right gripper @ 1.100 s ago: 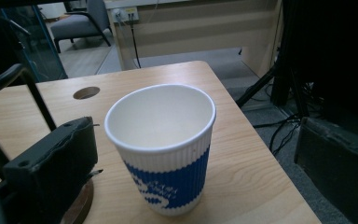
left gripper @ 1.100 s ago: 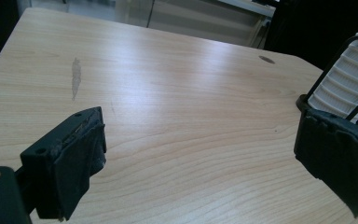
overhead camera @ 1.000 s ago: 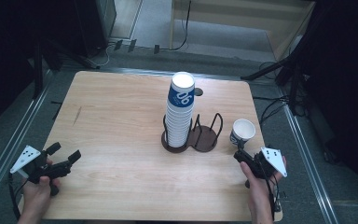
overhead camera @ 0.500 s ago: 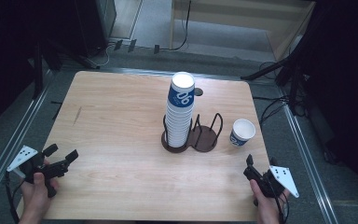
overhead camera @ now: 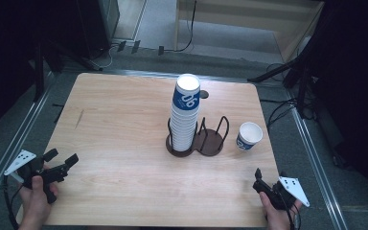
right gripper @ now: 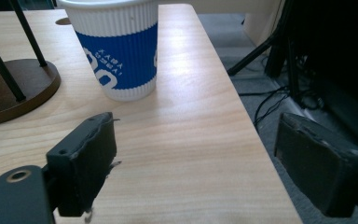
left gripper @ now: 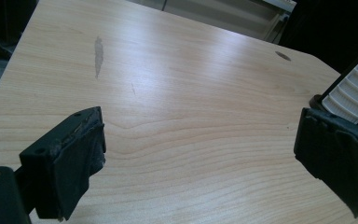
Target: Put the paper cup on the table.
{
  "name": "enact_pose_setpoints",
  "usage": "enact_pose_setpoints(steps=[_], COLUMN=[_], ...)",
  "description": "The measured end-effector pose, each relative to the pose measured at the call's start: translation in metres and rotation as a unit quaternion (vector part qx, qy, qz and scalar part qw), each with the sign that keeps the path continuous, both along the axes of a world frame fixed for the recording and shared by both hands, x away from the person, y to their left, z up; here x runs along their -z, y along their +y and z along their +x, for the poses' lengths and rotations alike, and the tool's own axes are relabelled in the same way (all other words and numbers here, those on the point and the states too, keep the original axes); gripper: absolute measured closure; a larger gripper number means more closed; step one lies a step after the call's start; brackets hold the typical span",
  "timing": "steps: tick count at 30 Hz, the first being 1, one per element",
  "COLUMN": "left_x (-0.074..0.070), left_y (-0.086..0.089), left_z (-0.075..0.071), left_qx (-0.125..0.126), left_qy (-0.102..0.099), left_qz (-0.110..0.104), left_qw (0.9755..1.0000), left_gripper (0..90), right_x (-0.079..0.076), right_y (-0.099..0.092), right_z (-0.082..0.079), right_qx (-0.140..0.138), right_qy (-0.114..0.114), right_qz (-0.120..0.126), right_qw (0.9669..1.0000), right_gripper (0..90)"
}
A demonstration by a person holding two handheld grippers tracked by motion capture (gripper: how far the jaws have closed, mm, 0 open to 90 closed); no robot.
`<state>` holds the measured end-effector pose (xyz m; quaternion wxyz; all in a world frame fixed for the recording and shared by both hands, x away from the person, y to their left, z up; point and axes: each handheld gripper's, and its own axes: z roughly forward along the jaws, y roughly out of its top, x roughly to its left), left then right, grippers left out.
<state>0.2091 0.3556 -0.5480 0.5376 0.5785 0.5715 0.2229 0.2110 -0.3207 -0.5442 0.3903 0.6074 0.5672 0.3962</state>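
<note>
Cup: the single paper cup (overhead camera: pixel 248 136) stands upright on the table (overhead camera: pixel 124 120), mouth up, base down. Its long axis runs straight up from the wood. It is white with a blue band and sits near the table's right edge, just to the right of the holder.
Cup from my right claw: in the right gripper view the paper cup (right gripper: pixel 116 46) is straight ahead, beyond my jaws and apart from them, with bare wood between. The ribbed wall widens toward the top.
Right claw: my right gripper (overhead camera: pixel 258 180) is low at the near right corner of the table, aimed toward the cup. Its jaws are spread with nothing between them, and they have just been opening after a quick closing.
Left claw: my left gripper (overhead camera: pixel 60 159) sits at the near left edge, jaws wide apart and empty, pointing across the bare wood.
Stack: a tall stack of cups (overhead camera: pixel 185 115) stands upright in the left ring of the holder, mouths down.
Holder: the dark cup holder (overhead camera: pixel 214 142) sits mid-table; its right ring is bare, next to the single cup.
</note>
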Motion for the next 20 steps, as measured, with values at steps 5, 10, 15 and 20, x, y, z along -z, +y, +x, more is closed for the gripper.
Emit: enact_pose_setpoints(steps=[5, 10, 15, 20], left_x=[-0.001, -0.001, -0.001, -0.001], left_y=[-0.007, -0.013, -0.011, -0.012], left_z=[0.002, 0.004, 0.004, 0.005], left_qx=[0.012, 0.024, 0.026, 0.032], left_qy=[0.004, 0.005, 0.007, 0.007], left_qz=[0.026, 0.050, 0.047, 0.050], left_qw=[0.9996, 0.9984, 0.9986, 0.9982], left_gripper=[3.0, 3.0, 3.0, 3.0], right_x=[0.000, 0.001, 0.002, 0.002], right_y=[-0.006, -0.005, 0.000, -0.002], right_z=[-0.001, 0.001, 0.001, 0.001], right_qx=[0.018, 0.020, 0.017, 0.006], right_qy=[0.002, 0.007, 0.013, 0.015], right_qz=[0.029, 0.027, 0.015, 0.025], right_qw=[0.9994, 0.9994, 0.9997, 0.9996], right_gripper=[13.0, 12.6, 12.3, 8.8])
